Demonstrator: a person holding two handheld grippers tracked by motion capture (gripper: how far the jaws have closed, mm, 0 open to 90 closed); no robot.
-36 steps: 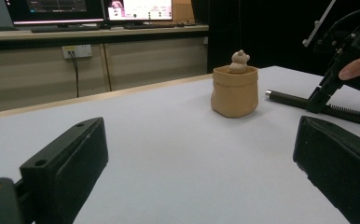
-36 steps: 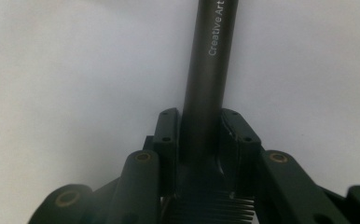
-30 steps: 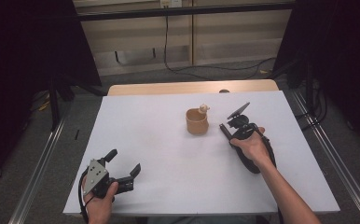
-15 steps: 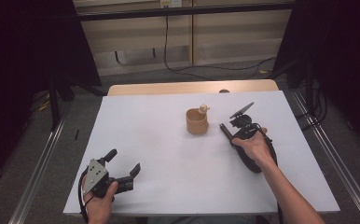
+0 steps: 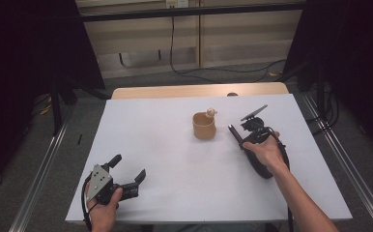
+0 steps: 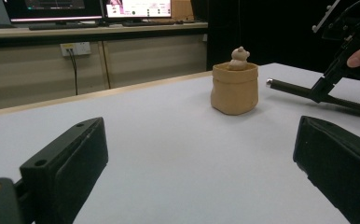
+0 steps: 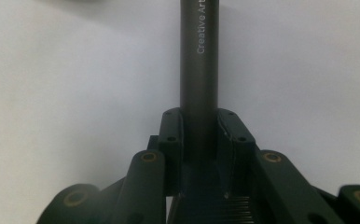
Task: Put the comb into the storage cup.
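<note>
Gripping a dark pen [image 7: 199, 70] in the right claw [image 7: 199, 122], near the cup [image 5: 204, 125].

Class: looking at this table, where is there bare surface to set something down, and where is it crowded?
Free: the white table left of the tan holder, up to the open left gripper at the near edge; also the near right corner beside the forearm. Crowded: right of the holder, where the right gripper grips a dark pen.
</note>
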